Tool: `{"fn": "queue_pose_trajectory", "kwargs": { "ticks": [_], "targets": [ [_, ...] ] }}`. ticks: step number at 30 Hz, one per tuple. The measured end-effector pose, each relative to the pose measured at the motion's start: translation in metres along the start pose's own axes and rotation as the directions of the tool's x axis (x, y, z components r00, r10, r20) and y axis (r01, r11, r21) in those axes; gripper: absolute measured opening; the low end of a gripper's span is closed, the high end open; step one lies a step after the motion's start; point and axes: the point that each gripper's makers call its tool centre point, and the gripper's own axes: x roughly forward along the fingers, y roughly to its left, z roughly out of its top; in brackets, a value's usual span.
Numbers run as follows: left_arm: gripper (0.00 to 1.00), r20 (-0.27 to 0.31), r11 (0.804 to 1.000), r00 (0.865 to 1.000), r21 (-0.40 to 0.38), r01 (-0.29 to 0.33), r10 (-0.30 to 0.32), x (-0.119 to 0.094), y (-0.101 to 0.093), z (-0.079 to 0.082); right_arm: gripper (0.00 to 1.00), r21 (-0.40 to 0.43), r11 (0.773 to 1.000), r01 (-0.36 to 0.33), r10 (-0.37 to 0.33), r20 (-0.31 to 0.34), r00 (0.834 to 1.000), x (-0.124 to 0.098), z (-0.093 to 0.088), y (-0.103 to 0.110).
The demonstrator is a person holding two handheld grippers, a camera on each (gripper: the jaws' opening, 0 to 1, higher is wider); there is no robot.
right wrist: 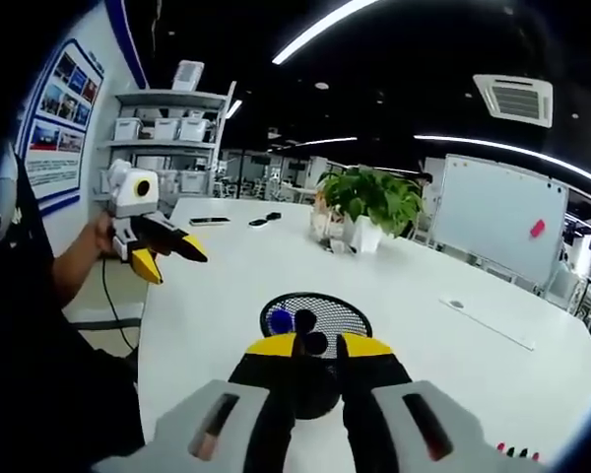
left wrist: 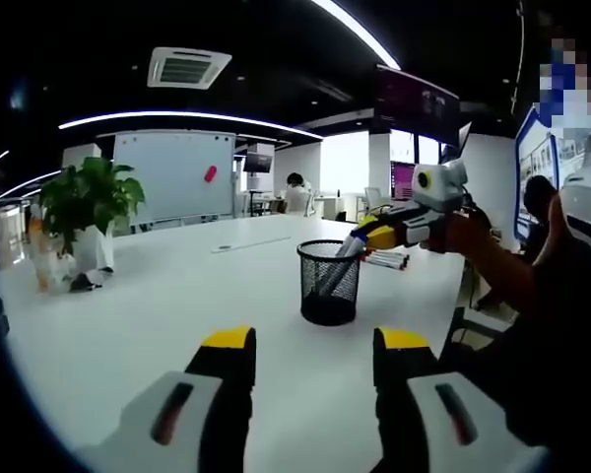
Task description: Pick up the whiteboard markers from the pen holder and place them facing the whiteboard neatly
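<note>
Black mesh pen holder [left wrist: 329, 283]: my right gripper [right wrist: 318, 345] pinching a marker [right wrist: 315, 343] over it, left gripper [left wrist: 313, 340] spread nearby

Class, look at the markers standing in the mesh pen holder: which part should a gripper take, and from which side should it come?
Grip a marker by its capped top end, coming from above. The markers stand inside the mesh pen holder, whose walls block their sides, so probably just the tops are reachable.

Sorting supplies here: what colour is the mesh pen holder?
Black; the pen holder shows best in the left gripper view.
</note>
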Motion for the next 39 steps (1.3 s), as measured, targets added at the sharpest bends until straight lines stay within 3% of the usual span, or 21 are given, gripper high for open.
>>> {"fn": "queue_pose_trajectory", "kwargs": {
  "ticks": [14, 22, 39],
  "targets": [
    [0.49, -0.001, 1.000, 1.000, 0.000, -0.001, 0.001, 0.000, 0.000, -0.001, 0.14, 0.024, 1.000, -0.005, 0.005, -0.002, 1.000, 0.003, -0.001, 0.002],
    [0.49, 0.001, 1.000, 1.000, 0.001, -0.002, 0.002, 0.000, 0.001, 0.000, 0.13, -0.006, 0.999, 0.040, -0.040, -0.004, 0.999, 0.004, 0.003, 0.000],
    [0.49, 0.004, 1.000, 1.000, 0.002, -0.005, 0.005, 0.000, 0.001, 0.001, 0.13, 0.051, 0.994, 0.101, -0.106, 0.109, 0.988, -0.022, 0.033, -0.017]
  ]
}}
